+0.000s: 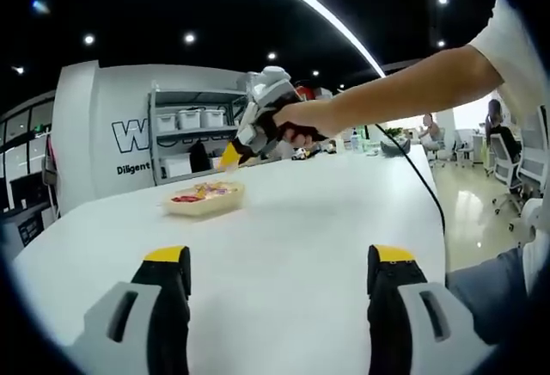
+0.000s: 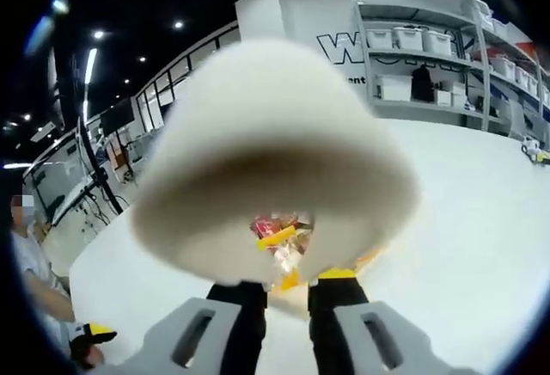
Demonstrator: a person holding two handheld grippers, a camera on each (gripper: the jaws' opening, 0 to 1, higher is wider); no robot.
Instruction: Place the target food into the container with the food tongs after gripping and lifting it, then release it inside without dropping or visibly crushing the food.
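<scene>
White bench (image 1: 284, 246) fills lower half of left gripper view. Metal shelving (image 1: 193, 138) with white storage bins (image 1: 191, 119) at centre left, against white wall with dark lettering (image 1: 129, 138). Office chairs (image 1: 516, 164) far right. Long ceiling light strip (image 1: 318, 9) upper centre.

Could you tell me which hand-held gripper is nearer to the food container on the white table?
Right. The right hand-held gripper hovers just above the container; the left hand-held gripper sits well back across the table.

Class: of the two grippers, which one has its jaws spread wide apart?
The left gripper: its jaws stand far apart over the white table. The right gripper has jaws nearly together.
</scene>
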